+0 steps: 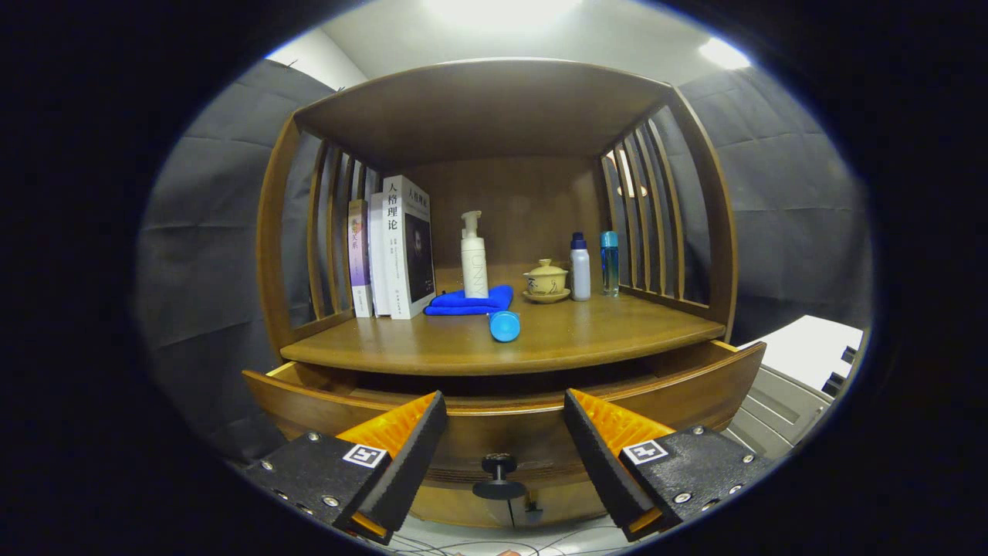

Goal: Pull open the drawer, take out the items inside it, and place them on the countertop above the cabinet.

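Observation:
A wooden cabinet stands ahead with its drawer (pixel 324 401) pulled out below the countertop (pixel 587 336). The drawer's dark round knob (pixel 499 466) sits low between my fingers. The drawer's inside is hidden by its front and the countertop's edge. On the countertop lie a folded blue cloth (pixel 469 303) and a blue cylinder (pixel 505 325) on its side, near the front edge. My gripper (pixel 503 421) is open, held in front of the drawer front with nothing between its fingers.
On the countertop stand three books (pixel 390 251) at the left, a white pump bottle (pixel 473 259) on the cloth, a lidded tea bowl (pixel 546 280), a white bottle (pixel 580 267) and a blue bottle (pixel 610 263). Slatted sides and a top board enclose it. A white-grey unit (pixel 803 371) stands to the right.

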`<state>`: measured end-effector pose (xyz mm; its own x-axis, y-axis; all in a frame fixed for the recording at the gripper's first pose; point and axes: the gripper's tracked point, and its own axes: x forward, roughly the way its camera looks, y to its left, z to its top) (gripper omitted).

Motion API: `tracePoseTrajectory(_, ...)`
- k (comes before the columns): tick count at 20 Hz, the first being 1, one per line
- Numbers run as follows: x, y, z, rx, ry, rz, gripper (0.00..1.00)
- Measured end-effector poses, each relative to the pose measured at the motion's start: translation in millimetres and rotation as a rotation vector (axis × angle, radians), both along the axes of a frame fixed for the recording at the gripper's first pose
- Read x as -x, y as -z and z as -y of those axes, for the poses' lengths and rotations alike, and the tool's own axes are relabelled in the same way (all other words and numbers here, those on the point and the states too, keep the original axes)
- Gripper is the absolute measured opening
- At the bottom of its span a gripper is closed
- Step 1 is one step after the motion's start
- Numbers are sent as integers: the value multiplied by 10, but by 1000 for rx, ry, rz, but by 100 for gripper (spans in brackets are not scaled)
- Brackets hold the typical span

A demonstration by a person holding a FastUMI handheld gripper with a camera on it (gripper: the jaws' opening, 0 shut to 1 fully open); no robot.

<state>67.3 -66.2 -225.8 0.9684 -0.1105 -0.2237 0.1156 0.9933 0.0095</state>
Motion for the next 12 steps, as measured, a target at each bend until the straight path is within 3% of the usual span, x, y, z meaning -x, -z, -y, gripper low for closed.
tracePoseTrajectory(7,-379,40,48,-3,7,13,95)
tracePoseTrajectory(12,-367,28,26,7,-16,3,94)
